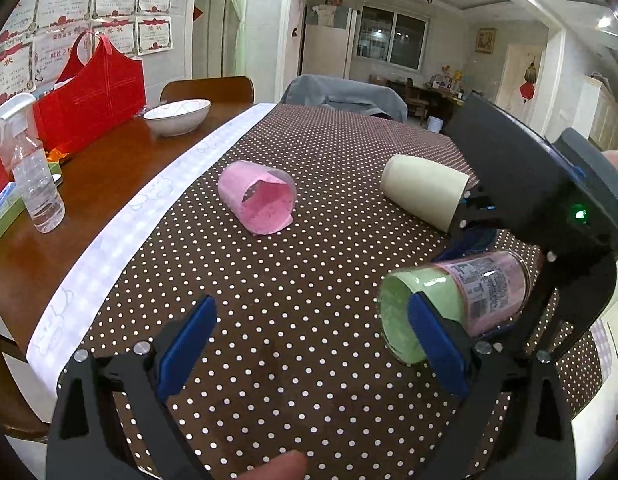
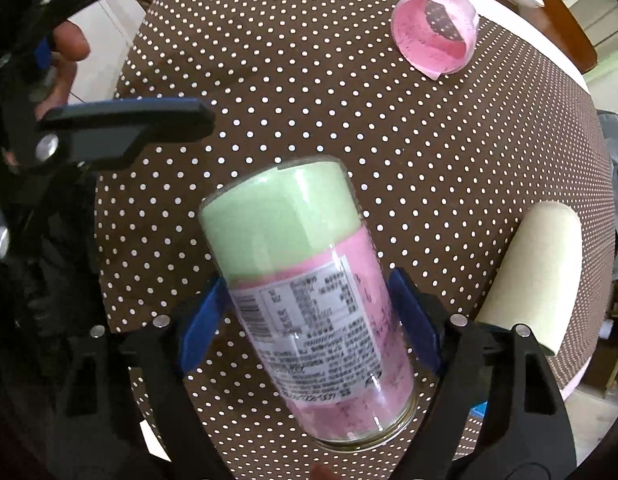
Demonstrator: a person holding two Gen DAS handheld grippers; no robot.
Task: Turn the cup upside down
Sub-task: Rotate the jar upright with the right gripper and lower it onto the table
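A clear cup lined green and pink with a printed label (image 2: 305,300) is held between the blue pads of my right gripper (image 2: 309,316), tilted above the dotted cloth. In the left wrist view the same cup (image 1: 453,300) lies sideways in the air at the right, its green end toward me, and the right gripper's black body (image 1: 549,208) is behind it. My left gripper (image 1: 313,344) is open and empty over the cloth, just left of the cup. A pink cup (image 1: 261,200) and a cream cup (image 1: 425,192) lie on their sides farther back.
A brown polka-dot cloth (image 1: 309,280) covers the wooden table (image 1: 89,200). A white bowl (image 1: 177,116), a red bag (image 1: 93,100) and a clear spray bottle (image 1: 33,176) stand at the left. Chairs stand behind the table.
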